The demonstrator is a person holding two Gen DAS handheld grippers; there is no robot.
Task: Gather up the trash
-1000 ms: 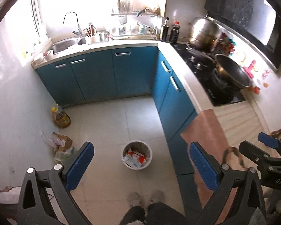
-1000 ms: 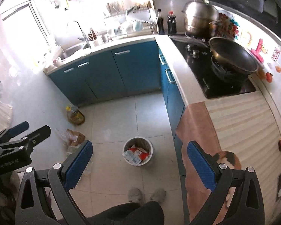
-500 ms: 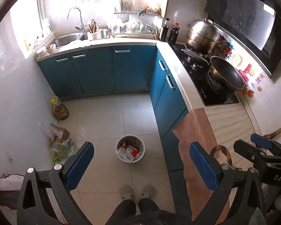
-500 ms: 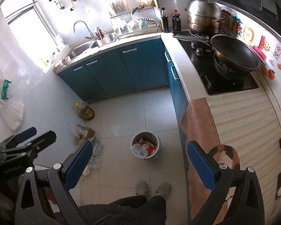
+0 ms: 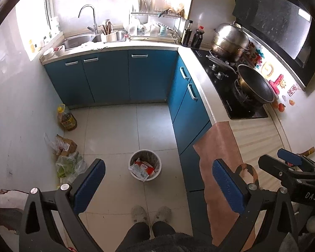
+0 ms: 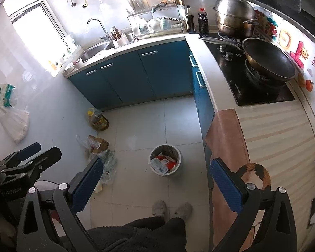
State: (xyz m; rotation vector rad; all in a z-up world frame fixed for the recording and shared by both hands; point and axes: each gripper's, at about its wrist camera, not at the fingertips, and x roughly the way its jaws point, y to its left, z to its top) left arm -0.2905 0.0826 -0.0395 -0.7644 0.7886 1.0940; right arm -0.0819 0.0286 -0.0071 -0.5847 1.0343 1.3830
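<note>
The bin [image 5: 145,165] stands on the tiled floor [image 5: 113,130], holding red-and-white wrappers. Just behind it, nearer the camera, are the person's slippers [image 5: 150,213]. Left of the bin, against the wall, lie a cardboard box [image 5: 67,147] and crumpled plastic bags [image 5: 68,166], with an oil bottle [image 5: 66,119] further back by the blue cabinets [image 5: 107,77]. Right of the bin, a brown cloth [image 5: 218,147] hangs over the counter edge; a dark curved scrap [image 5: 247,171] lies on it, possibly a peel. The left gripper [image 5: 157,185] and the right gripper [image 6: 156,183] are held high above the bin, jaws spread wide, gripping nothing.
</note>
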